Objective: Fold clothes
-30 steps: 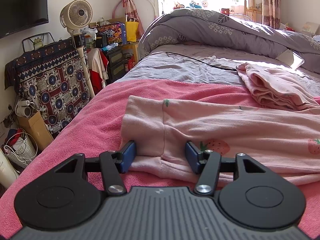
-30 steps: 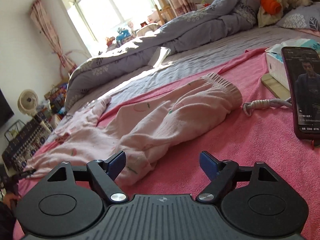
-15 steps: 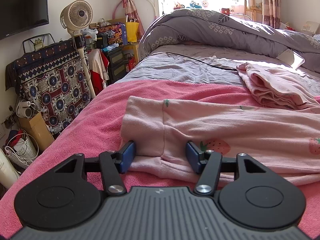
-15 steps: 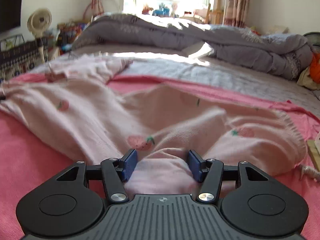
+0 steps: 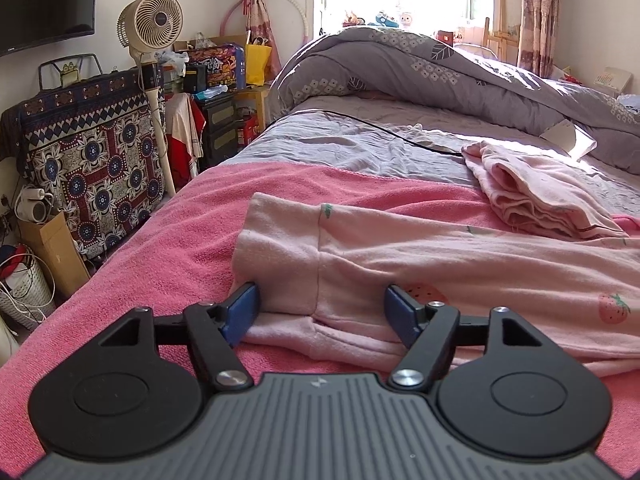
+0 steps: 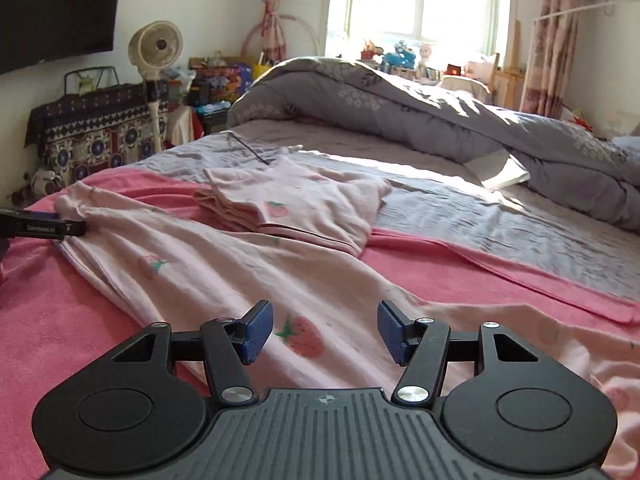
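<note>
Pink clothes (image 5: pixel 460 264) on pink blanket (image 5: pixel 168 248)

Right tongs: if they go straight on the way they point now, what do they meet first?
Most likely the pink strawberry-print garment spread on the bed. The right tongs stand open just over it, with a printed strawberry between the pads. How high they hover is unclear.

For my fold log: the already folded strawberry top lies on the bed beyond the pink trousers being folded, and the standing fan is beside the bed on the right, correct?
Not quite: the left wrist view shows the standing fan on the left of the bed. The folded strawberry top does lie beyond the pink trousers.
</note>
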Available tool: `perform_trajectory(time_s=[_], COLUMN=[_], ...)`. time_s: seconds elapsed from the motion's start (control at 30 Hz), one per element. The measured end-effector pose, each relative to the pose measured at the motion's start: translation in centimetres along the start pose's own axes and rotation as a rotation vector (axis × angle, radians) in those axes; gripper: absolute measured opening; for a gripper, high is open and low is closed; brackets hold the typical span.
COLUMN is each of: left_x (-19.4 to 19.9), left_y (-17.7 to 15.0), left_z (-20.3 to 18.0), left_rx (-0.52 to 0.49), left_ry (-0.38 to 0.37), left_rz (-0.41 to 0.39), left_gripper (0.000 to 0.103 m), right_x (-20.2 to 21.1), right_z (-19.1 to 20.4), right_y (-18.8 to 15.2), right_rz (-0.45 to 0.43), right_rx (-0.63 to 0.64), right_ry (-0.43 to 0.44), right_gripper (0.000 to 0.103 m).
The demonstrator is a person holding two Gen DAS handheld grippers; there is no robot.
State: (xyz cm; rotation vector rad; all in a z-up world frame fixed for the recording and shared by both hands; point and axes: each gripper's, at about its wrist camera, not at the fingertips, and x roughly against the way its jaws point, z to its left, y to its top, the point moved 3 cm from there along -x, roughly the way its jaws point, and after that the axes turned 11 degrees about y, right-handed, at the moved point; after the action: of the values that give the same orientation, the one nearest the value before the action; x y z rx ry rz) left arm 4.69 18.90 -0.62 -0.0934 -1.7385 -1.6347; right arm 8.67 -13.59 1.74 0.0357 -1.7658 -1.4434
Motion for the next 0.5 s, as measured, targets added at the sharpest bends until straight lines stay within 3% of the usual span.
perform_trajectory(time_s=[0.1,0.17,0.27,0.43,0.5], left_x=[0.0,0.0,0.1,0.5,0.3], left_y=[0.0,0.0,0.0,-0.4,-0.7], left_z=[0.7,1.2,1.9,5.7,7.1], left_rx=[0.048,0.078,0.123,0.363,0.45], left_ry=[-0.035,-0.056,-0.084,-0.103,-0.134], left_rz=[-0.001,-0.003,-0.009,-0.044,-0.043], left_gripper=[0.072,0.072,0.072,0.077,0.078], right_x=[-6.7,-8.6,-8.9,-5.0,-3.9], right_z=[0.4,-0.8,-2.6,-0.6,2.2], right_y=[0.5,1.1,1.7,1.3,1.9], right_rz=[0.062,0.062,0.058,-0.044,-0.066], right_rx=[-0.03,-0.099,-0.21,-0.192,-0.102], right_ry=[-0.054,-0.079,-0.058,0.061,0.15], right_gripper=[0.057,0.071,0.074,0.07,0.07])
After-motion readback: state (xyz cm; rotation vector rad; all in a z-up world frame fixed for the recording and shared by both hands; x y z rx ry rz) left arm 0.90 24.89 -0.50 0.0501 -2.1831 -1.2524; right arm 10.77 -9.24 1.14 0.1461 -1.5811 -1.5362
